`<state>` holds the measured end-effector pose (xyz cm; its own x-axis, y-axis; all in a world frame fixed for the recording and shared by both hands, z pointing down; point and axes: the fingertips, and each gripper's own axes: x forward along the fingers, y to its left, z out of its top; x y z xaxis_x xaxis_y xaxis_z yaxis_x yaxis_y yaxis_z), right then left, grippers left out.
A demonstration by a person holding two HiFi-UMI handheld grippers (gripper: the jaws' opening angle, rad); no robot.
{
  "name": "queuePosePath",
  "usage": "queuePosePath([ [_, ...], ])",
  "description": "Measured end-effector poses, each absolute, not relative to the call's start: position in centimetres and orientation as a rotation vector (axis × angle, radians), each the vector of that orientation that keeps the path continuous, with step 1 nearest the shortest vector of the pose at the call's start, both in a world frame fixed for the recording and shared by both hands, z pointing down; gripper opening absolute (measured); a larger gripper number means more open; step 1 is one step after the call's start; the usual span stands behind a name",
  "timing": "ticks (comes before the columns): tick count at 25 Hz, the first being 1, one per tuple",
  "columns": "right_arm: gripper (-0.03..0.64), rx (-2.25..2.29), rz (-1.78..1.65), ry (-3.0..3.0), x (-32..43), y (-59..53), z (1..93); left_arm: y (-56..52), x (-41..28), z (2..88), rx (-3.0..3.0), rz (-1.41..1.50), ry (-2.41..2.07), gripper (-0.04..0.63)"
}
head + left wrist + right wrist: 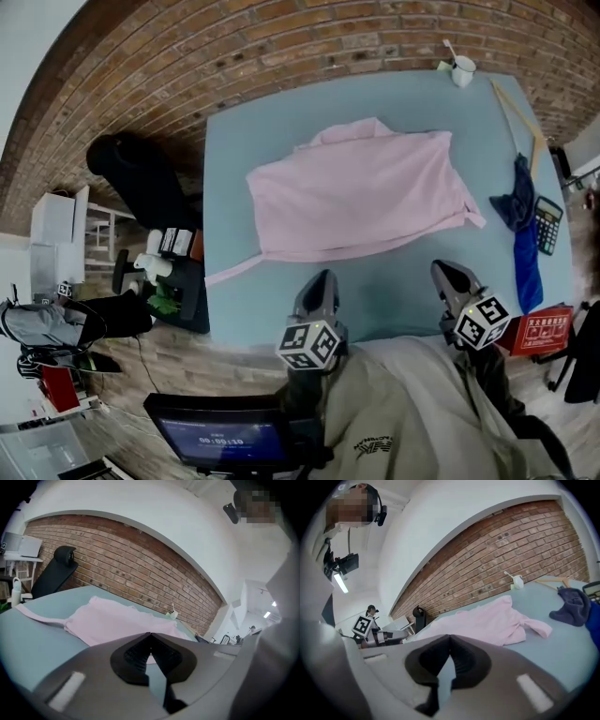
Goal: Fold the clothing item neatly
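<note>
1. Setting. A pale blue-grey tabletop [394,291] stands before a red brick wall [281,56]. The person is at its near edge.
2. Task object. The pale pink fabric garment [361,192] lies about the middle of the tabletop, flattened into a broad, uneven shape. A narrow pink strip [230,270] trails from its near left corner toward the left table edge. A short sleeve-like flap [469,217] juts out at its right.
3. The left gripper [322,281] is held over the near part of the tabletop, apart from the garment. In the left gripper view its jaws meet tip to tip with nothing between them.
4. The right gripper [448,274] is held near the garment's near right corner without touching it. Its jaws are likewise closed together and empty.
5. Other items. A dark blue cloth [520,211] and a black calculator [547,225] lie along the right edge. A white mug [462,70] stands at the far right corner, with a wooden stick [516,117] near it.
6. Progress, as a judgement. The garment looks laid out and perhaps folded once, though the layers cannot be told apart. The outline is ragged and the strip and flap hang loose, so tucking these in and making the remaining folds appear to be left.
</note>
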<state>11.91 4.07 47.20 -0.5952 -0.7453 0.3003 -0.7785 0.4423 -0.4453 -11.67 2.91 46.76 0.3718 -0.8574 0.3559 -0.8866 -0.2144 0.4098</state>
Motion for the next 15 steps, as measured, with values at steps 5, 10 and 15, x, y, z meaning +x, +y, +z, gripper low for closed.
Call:
queuePosePath([
  [5,0.002,1.287,0.864,-2.620,10.4,5.8,47.8,3.7,-9.8,47.5,2.100,0.115,-1.454,0.008],
  [10,0.002,1.230,0.865,-2.619,10.8,7.1,48.5,4.6,-9.4,47.7,2.082,0.120,-1.482,0.008],
  [15,0.002,1.208,0.904,-2.619,11.8,7.1,49.3,6.0,-8.7,48.0,2.064,0.129,-1.509,0.008],
])
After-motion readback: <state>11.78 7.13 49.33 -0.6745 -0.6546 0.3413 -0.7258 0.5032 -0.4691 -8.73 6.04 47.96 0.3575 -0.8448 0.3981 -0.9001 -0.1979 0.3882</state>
